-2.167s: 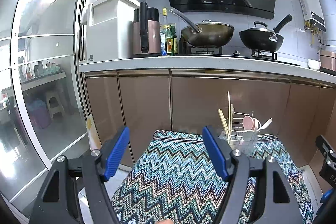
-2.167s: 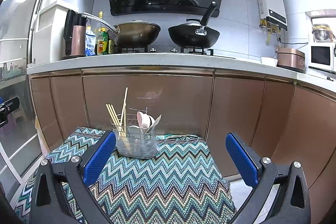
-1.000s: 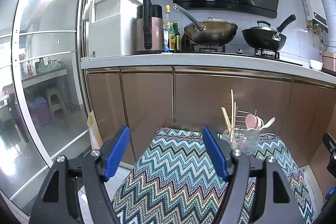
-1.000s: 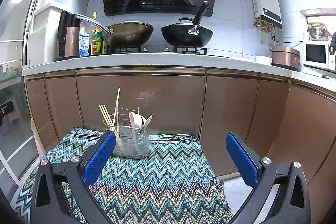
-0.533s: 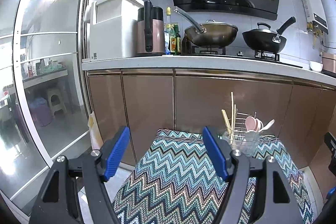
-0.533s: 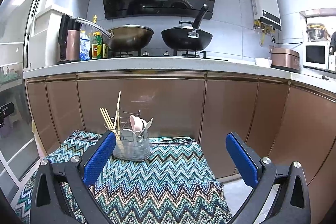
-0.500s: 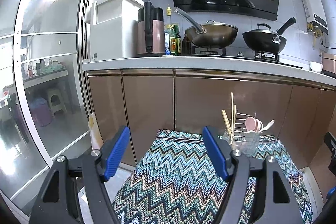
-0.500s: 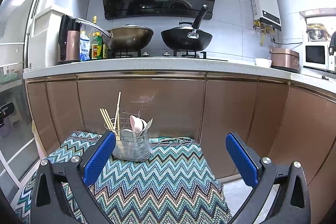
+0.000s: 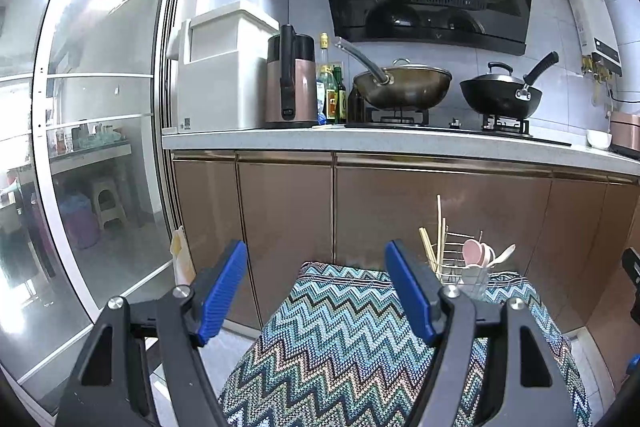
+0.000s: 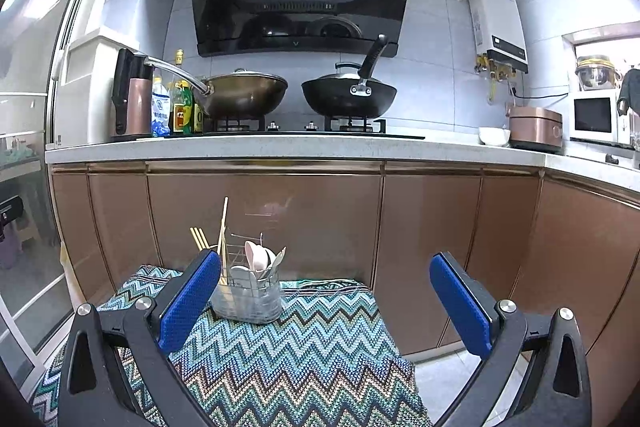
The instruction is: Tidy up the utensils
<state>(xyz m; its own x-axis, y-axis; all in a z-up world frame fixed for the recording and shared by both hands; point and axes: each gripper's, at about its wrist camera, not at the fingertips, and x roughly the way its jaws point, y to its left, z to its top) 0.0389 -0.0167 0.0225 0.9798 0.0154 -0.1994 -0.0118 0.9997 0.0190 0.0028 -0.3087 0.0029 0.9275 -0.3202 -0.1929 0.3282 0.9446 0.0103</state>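
Observation:
A clear utensil holder (image 10: 248, 297) with a wire rack stands at the far end of a zigzag-patterned cloth (image 10: 288, 359). In it are wooden chopsticks (image 10: 222, 235), pink and white spoons (image 10: 256, 255) and a pale fork. In the left wrist view the holder (image 9: 464, 277) sits far right on the cloth (image 9: 340, 339). My left gripper (image 9: 316, 291) hangs open and empty above the cloth's near left part. My right gripper (image 10: 326, 301) is open too, nothing between its blue pads, with the holder just past its left finger.
Brown cabinet doors (image 10: 260, 223) rise right behind the cloth under a white counter (image 10: 280, 147). Two woks (image 10: 348, 95), bottles (image 10: 184, 107) and a kettle (image 9: 290, 83) stand on it. A glass sliding door (image 9: 92, 131) is on the left. Bare floor (image 10: 448, 383) lies right of the cloth.
Both views have pulled back and risen a little, so the holder and cloth sit lower and smaller in frame. Both grippers stay open and empty.

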